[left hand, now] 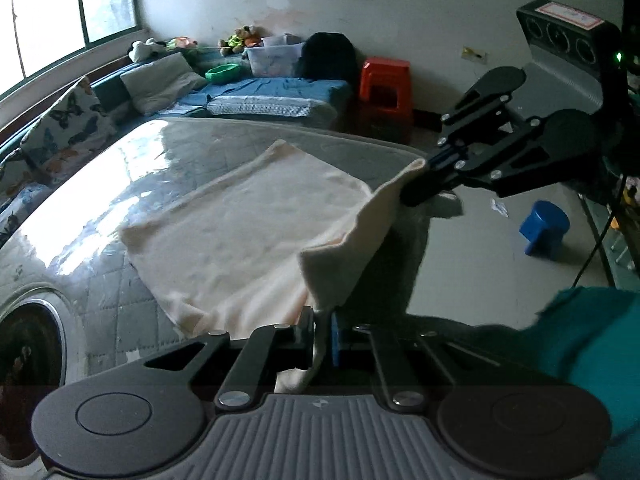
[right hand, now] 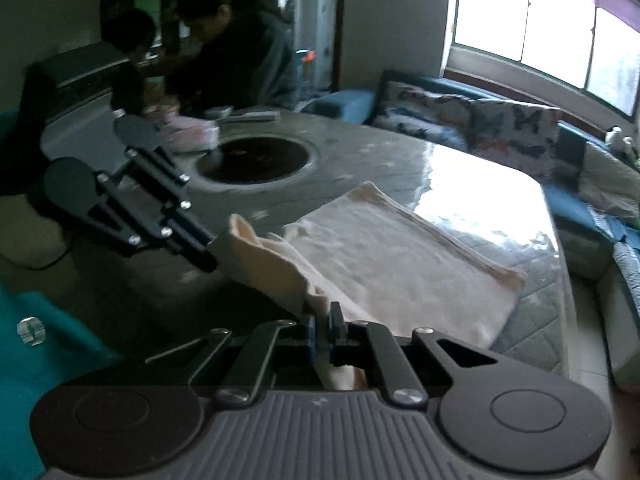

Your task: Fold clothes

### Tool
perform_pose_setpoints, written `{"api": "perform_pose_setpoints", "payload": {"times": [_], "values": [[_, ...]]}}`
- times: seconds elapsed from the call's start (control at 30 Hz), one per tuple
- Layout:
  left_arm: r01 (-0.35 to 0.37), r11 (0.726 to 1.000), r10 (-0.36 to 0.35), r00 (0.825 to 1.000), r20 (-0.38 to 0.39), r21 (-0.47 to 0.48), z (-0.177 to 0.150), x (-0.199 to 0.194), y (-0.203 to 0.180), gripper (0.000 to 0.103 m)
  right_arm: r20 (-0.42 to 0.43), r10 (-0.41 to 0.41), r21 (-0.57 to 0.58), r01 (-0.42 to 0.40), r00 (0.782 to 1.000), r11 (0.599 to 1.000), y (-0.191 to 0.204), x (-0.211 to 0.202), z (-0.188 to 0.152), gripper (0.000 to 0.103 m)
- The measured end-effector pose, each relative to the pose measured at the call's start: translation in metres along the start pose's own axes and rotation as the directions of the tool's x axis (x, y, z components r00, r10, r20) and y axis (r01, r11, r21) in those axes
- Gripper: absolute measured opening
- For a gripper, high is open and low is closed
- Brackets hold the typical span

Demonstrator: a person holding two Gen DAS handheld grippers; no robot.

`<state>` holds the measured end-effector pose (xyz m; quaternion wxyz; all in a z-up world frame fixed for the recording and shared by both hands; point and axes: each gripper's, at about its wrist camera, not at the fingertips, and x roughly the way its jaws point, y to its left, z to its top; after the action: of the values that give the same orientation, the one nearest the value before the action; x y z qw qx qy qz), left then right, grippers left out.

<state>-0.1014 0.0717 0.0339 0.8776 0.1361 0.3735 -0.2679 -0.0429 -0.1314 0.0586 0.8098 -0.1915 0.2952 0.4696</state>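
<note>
A cream cloth [left hand: 240,232] lies flat on the grey table [left hand: 120,160], its near edge lifted off the surface. My left gripper [left hand: 322,336] is shut on one near corner of the cloth. My right gripper [left hand: 416,182] is shut on the other near corner, up and to the right in the left wrist view. In the right wrist view the cloth [right hand: 400,256] spreads ahead on the table [right hand: 360,160]; my right gripper [right hand: 322,332] pinches its corner and my left gripper [right hand: 214,250] holds the other corner at the left.
A round dark opening [right hand: 256,160] is set in the table beyond the cloth. Two people [right hand: 224,40] sit at the far side. A couch with butterfly cushions [right hand: 480,128] runs along the window. A red stool [left hand: 384,84] and a blue stool [left hand: 544,228] stand on the floor.
</note>
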Motion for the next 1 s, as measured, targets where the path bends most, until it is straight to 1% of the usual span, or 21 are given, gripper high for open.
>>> {"api": "perform_pose_setpoints", "payload": {"times": [0.03, 0.13, 0.2, 0.27, 0.33, 0.43, 0.6, 0.77, 0.93, 1.0], "values": [[-0.004, 1.000, 0.004, 1.000, 0.001, -0.006, 0.002, -0.001, 0.003, 0.009, -0.007, 0.010, -0.003, -0.010, 1.000, 1.000, 0.002, -0.003, 0.002, 0.005], [-0.021, 0.999, 0.021, 1.000, 0.010, -0.039, 0.012, 0.000, 0.015, 0.009, 0.013, -0.002, -0.002, 0.002, 1.000, 1.000, -0.008, -0.001, 0.015, 0.005], [-0.033, 0.997, 0.035, 0.999, 0.021, -0.073, 0.026, 0.006, 0.032, 0.009, 0.028, -0.012, 0.000, 0.012, 1.000, 1.000, -0.016, 0.001, 0.023, 0.005], [-0.058, 0.994, 0.061, 0.998, 0.035, -0.089, 0.040, 0.012, 0.046, 0.009, 0.040, -0.026, -0.002, 0.026, 0.999, 1.000, -0.027, 0.006, 0.033, 0.005], [-0.067, 0.993, 0.072, 0.996, 0.044, -0.096, 0.054, 0.019, 0.059, 0.009, 0.051, -0.041, -0.003, 0.041, 0.998, 0.999, -0.040, 0.014, 0.043, 0.005], [-0.093, 0.991, 0.098, 0.994, 0.038, -0.100, 0.074, 0.036, 0.079, 0.009, 0.058, -0.065, -0.001, 0.065, 0.996, 0.998, -0.061, 0.031, 0.059, 0.005], [-0.119, 0.983, 0.120, 0.993, -0.001, -0.143, 0.103, 0.079, 0.111, 0.009, 0.023, -0.108, 0.047, 0.107, 0.994, 0.993, -0.103, 0.071, 0.074, 0.005], [-0.135, 0.977, 0.129, 0.991, -0.043, -0.164, 0.114, 0.127, 0.129, 0.009, -0.045, -0.152, 0.132, 0.157, 0.987, 0.979, -0.143, 0.120, 0.070, 0.005], [-0.177, 0.965, 0.161, 0.982, -0.096, -0.192, 0.108, 0.163, 0.146, 0.010, -0.080, -0.187, 0.218, 0.200, 0.979, 0.955, -0.165, 0.157, 0.057, 0.006], [-0.198, 0.959, 0.176, 0.977, -0.122, -0.203, 0.104, 0.174, 0.149, 0.012, -0.091, -0.198, 0.253, 0.215, 0.976, 0.943, -0.171, 0.168, 0.049, 0.009]]}}
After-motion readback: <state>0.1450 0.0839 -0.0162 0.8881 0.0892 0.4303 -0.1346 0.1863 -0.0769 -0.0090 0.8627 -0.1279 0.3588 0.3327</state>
